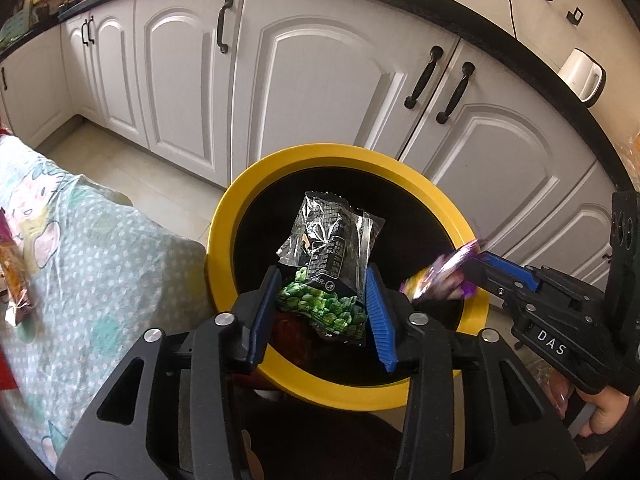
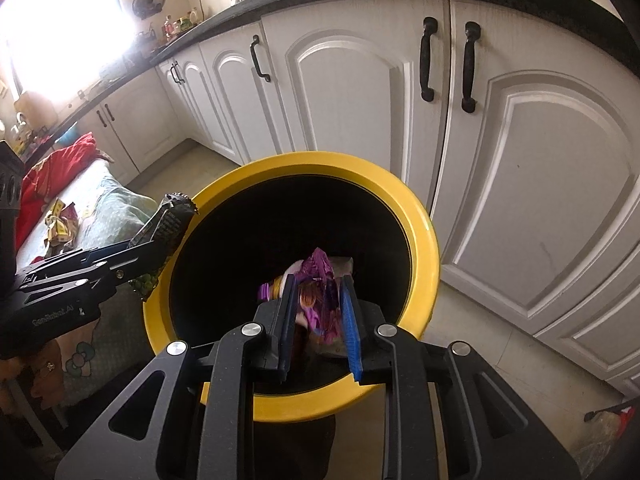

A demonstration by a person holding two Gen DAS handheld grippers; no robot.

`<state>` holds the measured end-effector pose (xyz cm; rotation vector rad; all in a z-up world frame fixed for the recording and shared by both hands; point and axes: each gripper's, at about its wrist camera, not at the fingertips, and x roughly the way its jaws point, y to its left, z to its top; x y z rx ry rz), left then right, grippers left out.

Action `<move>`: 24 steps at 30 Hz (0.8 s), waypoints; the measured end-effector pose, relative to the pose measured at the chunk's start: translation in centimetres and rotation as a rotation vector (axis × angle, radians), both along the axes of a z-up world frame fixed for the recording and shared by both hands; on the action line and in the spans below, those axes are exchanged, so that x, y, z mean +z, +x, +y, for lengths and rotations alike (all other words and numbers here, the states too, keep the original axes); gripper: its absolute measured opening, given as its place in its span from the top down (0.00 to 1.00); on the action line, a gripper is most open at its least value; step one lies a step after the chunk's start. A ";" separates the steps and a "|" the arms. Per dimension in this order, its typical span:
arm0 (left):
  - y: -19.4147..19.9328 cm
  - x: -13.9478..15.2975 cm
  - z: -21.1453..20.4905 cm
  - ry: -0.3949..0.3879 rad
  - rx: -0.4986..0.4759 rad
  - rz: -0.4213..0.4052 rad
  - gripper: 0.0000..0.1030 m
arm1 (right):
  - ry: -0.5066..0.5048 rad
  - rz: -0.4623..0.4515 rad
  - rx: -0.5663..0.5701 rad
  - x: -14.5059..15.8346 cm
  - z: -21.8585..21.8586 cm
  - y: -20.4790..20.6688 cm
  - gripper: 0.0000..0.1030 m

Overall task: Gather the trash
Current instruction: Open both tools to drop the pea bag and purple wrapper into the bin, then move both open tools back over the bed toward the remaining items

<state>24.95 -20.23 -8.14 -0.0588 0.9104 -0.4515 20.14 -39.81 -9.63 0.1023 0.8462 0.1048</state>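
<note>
Over the bin [image 1: 224,216], left gripper [image 1: 320,300] loosely flanks a pea packet [image 1: 328,264] (print shows only here), right gripper [image 2: 320,312] pinching a purple wrapper [image 2: 316,276].

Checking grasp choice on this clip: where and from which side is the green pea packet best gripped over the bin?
Grip the green pea packet at its lower printed end, coming from above and the near side, as the left tool stands now. The packet is flat and crinkly and hangs out over the yellow bin, so pads across its faces near one end would likely hold it best.
</note>
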 end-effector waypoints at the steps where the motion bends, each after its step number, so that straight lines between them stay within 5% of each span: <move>1: 0.0 0.0 0.0 -0.001 -0.001 0.000 0.64 | -0.001 0.000 -0.003 0.0 0.0 0.0 0.78; 15: -0.6 1.0 1.5 -0.013 0.036 -0.015 0.40 | 0.015 -0.025 -0.034 0.8 -0.6 -0.3 0.62; 20: -1.2 2.1 2.5 -0.014 0.063 -0.040 0.19 | 0.024 -0.046 -0.035 1.4 -0.5 -0.7 0.50; 24: -2.0 3.0 3.3 -0.014 0.083 -0.070 0.11 | 0.025 -0.061 -0.037 2.0 -0.2 -1.0 0.44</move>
